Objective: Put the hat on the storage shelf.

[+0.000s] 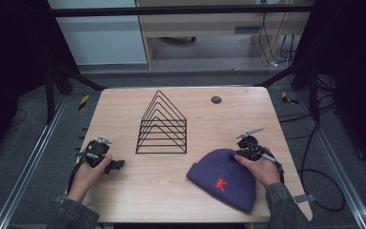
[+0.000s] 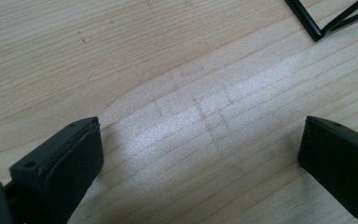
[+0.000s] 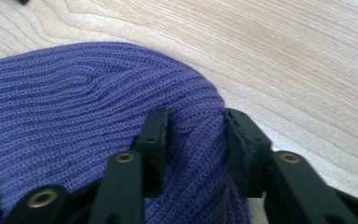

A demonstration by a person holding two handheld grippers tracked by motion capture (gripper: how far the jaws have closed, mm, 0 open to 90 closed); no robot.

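Note:
A purple knit beanie (image 1: 221, 179) with a red K lies flat at the front right of the wooden table (image 1: 124, 109). My right gripper (image 1: 242, 151) is at the beanie's far right edge. In the right gripper view its jaws (image 3: 195, 121) pinch a raised fold of the purple knit (image 3: 74, 102). My left gripper (image 1: 116, 165) rests low over bare wood at the table's left, well apart from the beanie. Its jaws (image 2: 200, 135) stand wide open with nothing between them.
A black wire rack (image 1: 162, 126) of triangular dividers stands mid-table, and its corner (image 2: 317, 23) shows ahead of the left gripper. A round black grommet (image 1: 216, 99) sits near the back edge. Cables trail on the floor at the right.

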